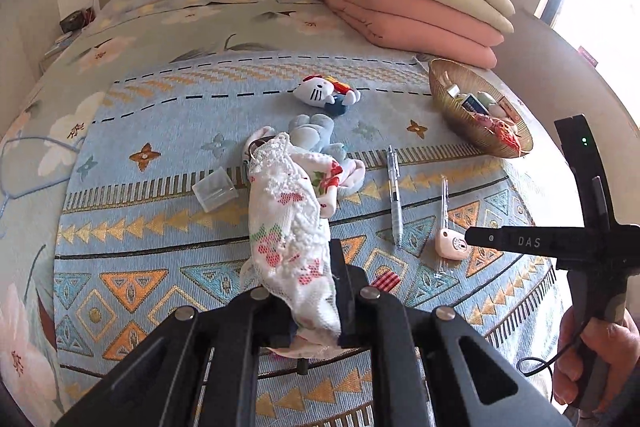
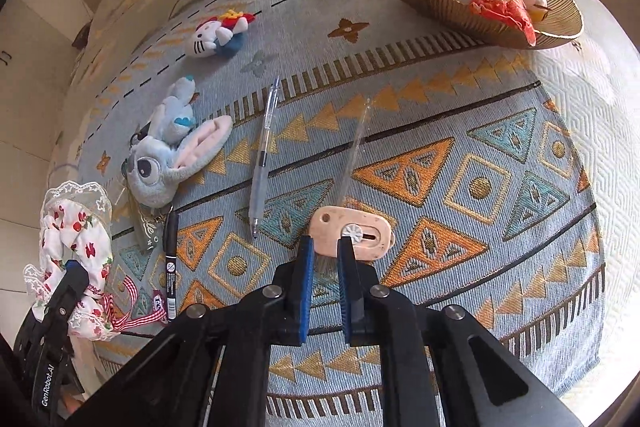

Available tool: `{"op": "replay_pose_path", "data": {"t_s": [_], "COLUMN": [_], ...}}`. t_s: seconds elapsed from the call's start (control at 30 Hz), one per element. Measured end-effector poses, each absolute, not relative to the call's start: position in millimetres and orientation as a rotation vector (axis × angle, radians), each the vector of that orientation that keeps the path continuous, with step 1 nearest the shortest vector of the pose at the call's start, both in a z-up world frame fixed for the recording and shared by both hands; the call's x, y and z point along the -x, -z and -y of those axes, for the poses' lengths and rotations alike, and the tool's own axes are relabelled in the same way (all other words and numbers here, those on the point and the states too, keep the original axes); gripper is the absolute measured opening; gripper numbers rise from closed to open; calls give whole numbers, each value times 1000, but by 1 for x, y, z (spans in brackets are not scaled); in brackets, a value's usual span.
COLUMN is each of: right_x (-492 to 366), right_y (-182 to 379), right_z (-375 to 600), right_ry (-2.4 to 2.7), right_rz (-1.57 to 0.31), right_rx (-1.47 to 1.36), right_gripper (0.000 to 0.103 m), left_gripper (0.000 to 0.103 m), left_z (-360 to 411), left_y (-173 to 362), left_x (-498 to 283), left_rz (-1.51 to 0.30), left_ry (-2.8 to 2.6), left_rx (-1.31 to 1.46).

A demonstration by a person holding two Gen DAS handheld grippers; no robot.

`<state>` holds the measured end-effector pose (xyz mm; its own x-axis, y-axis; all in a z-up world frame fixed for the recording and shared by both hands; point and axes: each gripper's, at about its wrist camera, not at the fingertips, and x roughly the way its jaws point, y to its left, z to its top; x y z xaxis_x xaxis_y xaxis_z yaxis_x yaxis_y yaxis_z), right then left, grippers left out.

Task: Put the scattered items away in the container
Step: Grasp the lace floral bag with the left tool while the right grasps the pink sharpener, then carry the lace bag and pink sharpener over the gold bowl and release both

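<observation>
both grippers closed over a patterned mat (image 2: 440, 163) on a bed.

from the left wrist, the left gripper (image 1: 316, 291) is seen clamped on a white floral lace cloth (image 1: 288, 227), which is lifted and hides the blue plush (image 1: 320, 139) behind it; a clear box (image 1: 214, 189) shows only here. from the right wrist, the right gripper (image 2: 324, 267) is seen nearly together on the near edge of a pink utility knife (image 2: 356, 233); whether the knife is lifted cannot be told. a black marker (image 2: 171, 259) shows only here. beyond lie a pen (image 2: 262, 163) and a white cat plush (image 2: 218, 35). farthest, the gold bowl (image 2: 440, 11) is seen already holding several items.
</observation>
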<state>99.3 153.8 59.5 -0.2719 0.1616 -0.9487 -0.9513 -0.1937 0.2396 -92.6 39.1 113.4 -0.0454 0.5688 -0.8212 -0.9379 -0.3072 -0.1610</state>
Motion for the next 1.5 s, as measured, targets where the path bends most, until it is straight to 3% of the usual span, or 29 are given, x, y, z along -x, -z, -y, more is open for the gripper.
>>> {"op": "replay_pose_path", "data": {"t_s": [0.1,0.17,0.23,0.6,0.7,0.87,1.07,1.5], "right_x": [-94,-97,-98,-72,-74,-80,-107,-174], "right_y": [-48,-46,-46,-18,-12,-18,-45,-121], "right_z": [-166,-169,-169,-171,-170,-161,-154,-195], "right_ry": [-1584,-1576,-1581,-1600,-1578,-1605,-1627,-1654], "right_rz": [-1194,-1208,-1199,-1038,-1025,-1039,-1121,-1058], "right_rx": [1053,1047,1045,1236,1226,1202,1117,898], "right_gripper": [24,57,72,74,61,59,59,59], "left_gripper": [9,9,9,9,9,9,9,9], "left_z": [-43,-44,-45,-45,-45,-44,-48,-97], "left_y": [-112,-111,-110,-102,-102,-104,-119,-169], "left_x": [86,83,80,75,75,73,63,32], "left_rz": [-537,-543,-550,-566,-574,-561,-558,-537], "left_ry": [-1613,-1601,-1595,-1570,-1573,-1586,-1592,-1558], "left_rx": [1003,1007,1012,1046,1049,1066,1031,868]}}
